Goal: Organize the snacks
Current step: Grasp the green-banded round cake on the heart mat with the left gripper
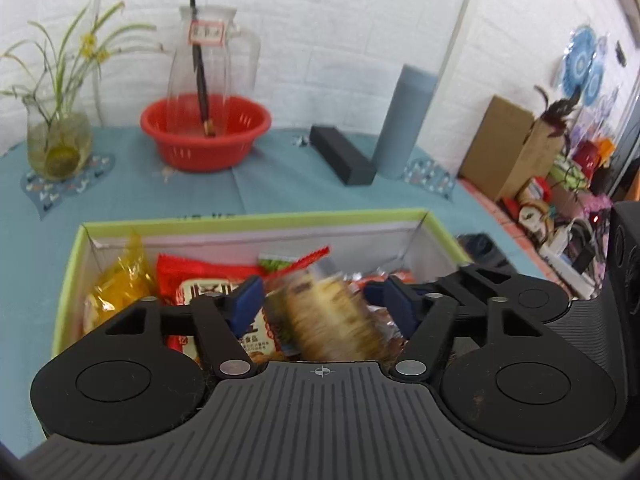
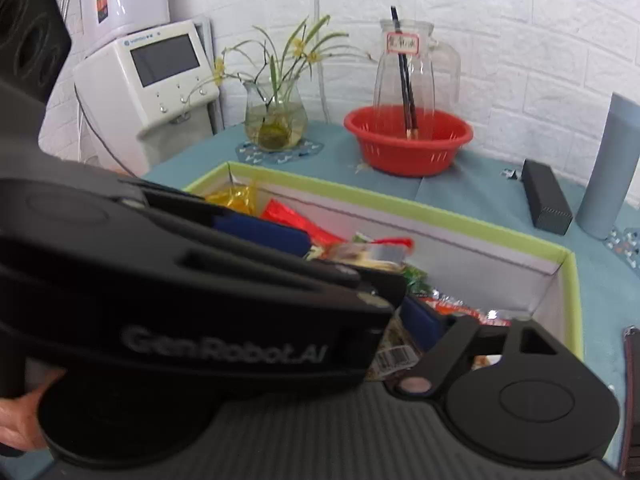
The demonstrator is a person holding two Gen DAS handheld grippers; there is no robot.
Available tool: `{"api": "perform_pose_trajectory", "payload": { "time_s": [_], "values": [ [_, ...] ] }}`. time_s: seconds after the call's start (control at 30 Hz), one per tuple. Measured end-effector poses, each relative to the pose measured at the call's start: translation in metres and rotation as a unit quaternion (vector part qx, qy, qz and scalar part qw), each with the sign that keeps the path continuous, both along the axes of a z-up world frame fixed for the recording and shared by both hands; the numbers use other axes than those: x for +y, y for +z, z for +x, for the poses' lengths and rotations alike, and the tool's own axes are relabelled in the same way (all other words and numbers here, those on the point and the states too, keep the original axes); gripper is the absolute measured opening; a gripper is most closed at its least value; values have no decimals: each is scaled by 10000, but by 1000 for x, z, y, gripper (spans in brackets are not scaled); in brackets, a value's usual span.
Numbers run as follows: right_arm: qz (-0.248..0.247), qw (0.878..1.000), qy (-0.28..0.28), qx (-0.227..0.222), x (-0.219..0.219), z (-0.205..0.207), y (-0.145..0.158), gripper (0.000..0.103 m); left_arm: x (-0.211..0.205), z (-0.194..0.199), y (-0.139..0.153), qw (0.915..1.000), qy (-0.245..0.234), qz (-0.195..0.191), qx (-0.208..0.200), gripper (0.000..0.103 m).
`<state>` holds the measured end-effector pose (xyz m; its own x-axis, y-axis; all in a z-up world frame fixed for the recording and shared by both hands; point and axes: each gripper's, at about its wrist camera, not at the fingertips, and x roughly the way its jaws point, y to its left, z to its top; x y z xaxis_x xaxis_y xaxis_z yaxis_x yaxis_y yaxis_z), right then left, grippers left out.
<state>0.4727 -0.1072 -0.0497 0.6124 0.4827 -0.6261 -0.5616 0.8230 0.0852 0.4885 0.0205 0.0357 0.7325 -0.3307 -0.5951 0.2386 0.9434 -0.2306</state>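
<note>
We see bright, even light, soft shadows, fisheye bending at the edges, and a motion-blurred snack (image 1: 328, 316).

Your box (image 1: 256, 216) is crowded with snack packets (image 1: 200, 280); bare tablecloth (image 1: 272, 184) lies between it and the red basket (image 1: 204, 136).

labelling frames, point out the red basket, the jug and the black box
red basket (image 1: 208, 148), left wrist view, front wall
jug (image 2: 416, 80), right wrist view, glass body
black box (image 1: 340, 156), left wrist view, top face
</note>
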Motion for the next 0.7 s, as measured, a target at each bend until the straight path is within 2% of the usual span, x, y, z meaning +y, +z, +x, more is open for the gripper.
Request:
{"api": "perform_pose_trajectory", "payload": {
  "time_s": [0.07, 0.1, 0.2, 0.33, 0.43, 0.53, 0.63, 0.7],
  "values": [
    [23, 9996, -5, -298, -8, -17, 15, 102, -1, -21, 18, 9995, -16, -55, -307, 77],
    [46, 9989, -9, -459, -13, -28, 24, 102, -1, -32, 25, 9990, 3, -36, -448, 81],
    [186, 9962, -113, -840, -37, -69, 48, 102, -5, -69, 45, 9967, -83, -51, -800, 85],
    [495, 9942, -321, -895, -80, -129, 52, 102, -10, -120, 47, 9950, -396, -408, -826, 89],
    [509, 9932, -708, -767, -115, -174, 36, 102, -21, -151, 28, 9946, -597, -583, -621, 91],
    [410, 9925, -1065, -444, -146, -214, 11, 103, -38, -174, -2, 9936, -808, -772, -177, 90],
    [213, 9925, -1203, -80, -167, -232, -11, 103, -56, -189, -28, 9901, -950, -1019, 192, 88],
    [27, 9915, -1302, 11, -176, -233, -20, 103, -70, -189, -36, 9893, -1060, -944, 330, 85]
  ]
}}
